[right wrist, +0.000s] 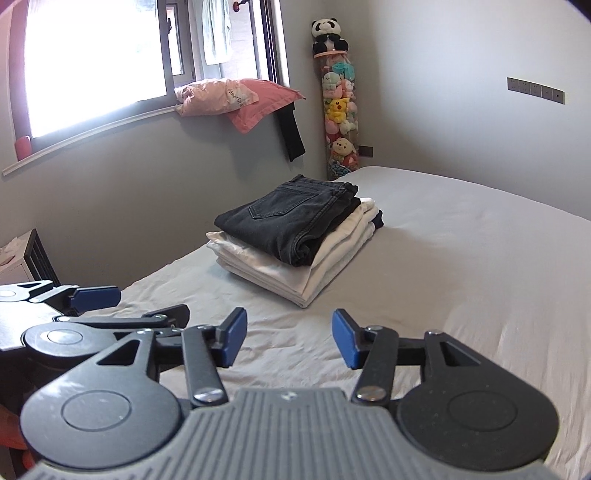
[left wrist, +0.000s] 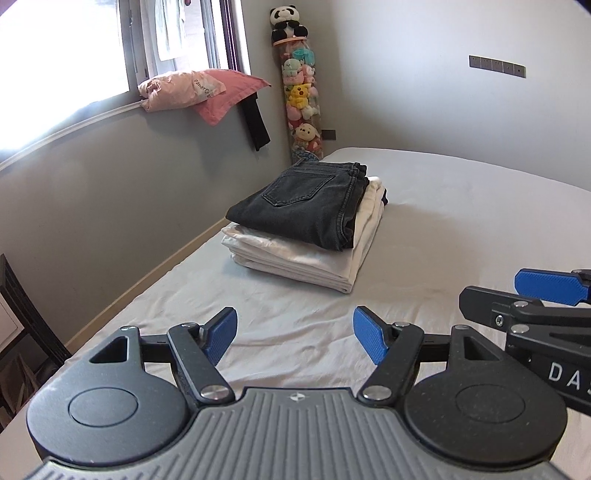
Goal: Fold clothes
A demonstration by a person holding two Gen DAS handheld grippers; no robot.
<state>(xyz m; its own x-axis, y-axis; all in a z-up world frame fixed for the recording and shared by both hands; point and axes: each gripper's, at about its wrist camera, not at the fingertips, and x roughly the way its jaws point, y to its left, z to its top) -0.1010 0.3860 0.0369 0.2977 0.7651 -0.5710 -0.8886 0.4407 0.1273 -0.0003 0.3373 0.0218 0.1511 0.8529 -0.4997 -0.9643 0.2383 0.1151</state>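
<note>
So the folded black jeans [left wrist: 306, 206] sat on top of a stack of folded white clothes [left wrist: 295, 258], over on the left part of the bed [left wrist: 461, 229], the side by the wall under the window. The whole pile was near the far corner, not far from the tall clear tube of plush toys [left wrist: 303, 99] with a panda [left wrist: 286, 24] perched on top. The long axis of the jeans ran diagonally, from the near side of the bed back toward that corner, waistband end pointing at the tube and the back pocket facing up. The fold edge faced the cameras. The white stack underneath followed the same diagonal and stuck out past the jeans on the near and left sides.

Both grippers hovered low over the bare sheet, short of the pile and well apart from it, aimed forward and tilted a bit downward. The left gripper [left wrist: 294, 338] had its blue pads [left wrist: 370, 339] spread with nothing between them, just wrinkled sheet below. The right gripper [right wrist: 290, 338] was the same deal, pads apart and holding nothing. They were side by side and close, each one poking into the edge of the other's view.

A pink pillow [left wrist: 229, 92] lay on the windowsill.
</note>
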